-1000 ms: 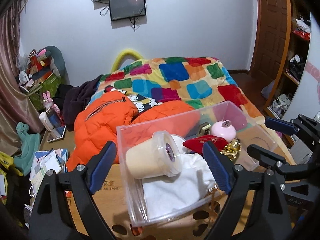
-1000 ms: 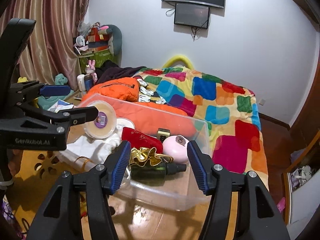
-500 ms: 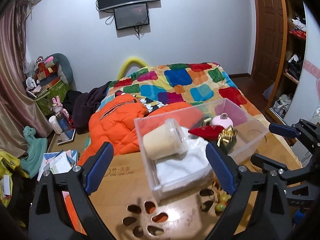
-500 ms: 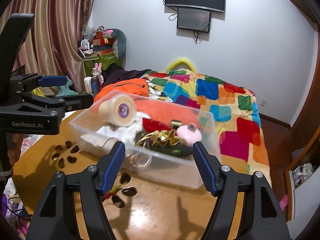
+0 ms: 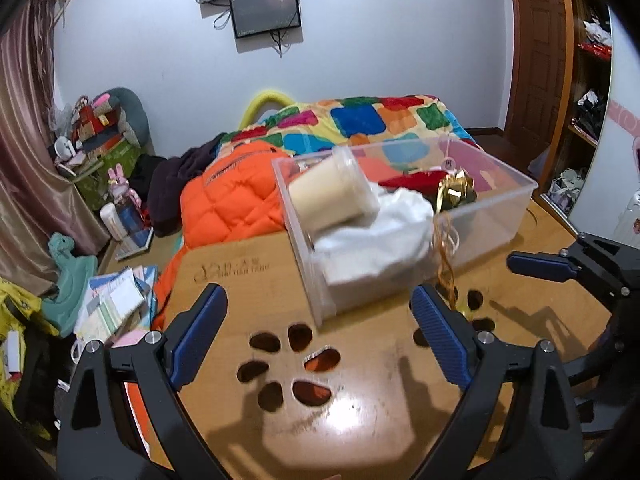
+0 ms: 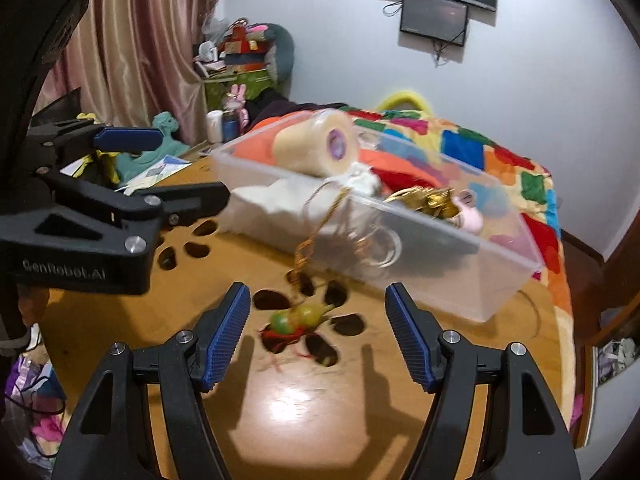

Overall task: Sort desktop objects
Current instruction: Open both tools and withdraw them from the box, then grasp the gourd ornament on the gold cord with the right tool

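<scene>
A clear plastic bin (image 5: 492, 216) (image 6: 460, 272) stands on the round wooden table (image 5: 360, 400) (image 6: 320, 408). It holds a cream lidded cup (image 5: 332, 196) (image 6: 312, 148) lying on white cloth (image 5: 372, 236), a red item, a gold ribbon (image 5: 456, 192) (image 6: 424, 198) and a pink round object (image 6: 468, 212). A gold cord hangs over the bin's front wall to a small green-yellow gourd charm (image 6: 294, 316) on the table. My left gripper (image 5: 320, 336) and right gripper (image 6: 318, 332) are both open and empty, in front of the bin. The charm lies between the right fingers.
The table has petal-shaped cut-out holes (image 5: 288, 364) (image 6: 344, 320). Behind it is a bed with a colourful quilt (image 5: 372, 120) and an orange jacket (image 5: 232, 200). Papers and clutter lie on the floor at left (image 5: 112, 304). A wooden door and shelves stand at right (image 5: 536, 48).
Both grippers have pulled back and up from the bin, which now sits farther away. More bare table and the gourd charm have come into view.
</scene>
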Demonstrator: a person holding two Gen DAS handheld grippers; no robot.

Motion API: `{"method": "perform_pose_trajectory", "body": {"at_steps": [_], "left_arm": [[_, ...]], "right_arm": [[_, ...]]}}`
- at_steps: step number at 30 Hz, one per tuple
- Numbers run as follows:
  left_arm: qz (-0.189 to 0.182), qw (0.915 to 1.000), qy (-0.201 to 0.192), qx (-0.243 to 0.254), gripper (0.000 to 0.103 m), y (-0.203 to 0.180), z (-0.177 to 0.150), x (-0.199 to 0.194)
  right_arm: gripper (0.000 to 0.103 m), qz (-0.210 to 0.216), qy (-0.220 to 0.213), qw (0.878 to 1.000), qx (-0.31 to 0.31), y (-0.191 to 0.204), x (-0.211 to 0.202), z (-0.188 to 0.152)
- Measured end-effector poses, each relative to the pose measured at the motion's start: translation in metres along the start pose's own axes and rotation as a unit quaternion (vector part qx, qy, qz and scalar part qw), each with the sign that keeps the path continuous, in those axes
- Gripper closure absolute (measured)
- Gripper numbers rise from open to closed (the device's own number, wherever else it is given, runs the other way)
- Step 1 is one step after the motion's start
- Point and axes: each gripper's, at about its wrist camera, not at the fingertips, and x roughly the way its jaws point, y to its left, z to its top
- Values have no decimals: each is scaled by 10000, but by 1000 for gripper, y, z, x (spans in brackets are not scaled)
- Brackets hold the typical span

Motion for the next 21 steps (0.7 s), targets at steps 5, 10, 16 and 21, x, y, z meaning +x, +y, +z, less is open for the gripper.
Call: {"method": "perform_pose_trajectory", "body": {"at_steps": [5,10,16,21], "left_arm": [[-80,9997,91,-190,9,10,-13,3],[-177,9990,141,-373,9,18,-21,6],[-259,9991,140,-300,9,16,-27,11],[-389,9990,118,-204,9,11,-28,11]], "right_arm": [[38,174,211,9996,63,0,10,0],[44,267,540,9981,149,-3,24,0],[57,317,853,9958,131,-2,38,-1],[67,281,894,9955,142,-2,40,1]]}}
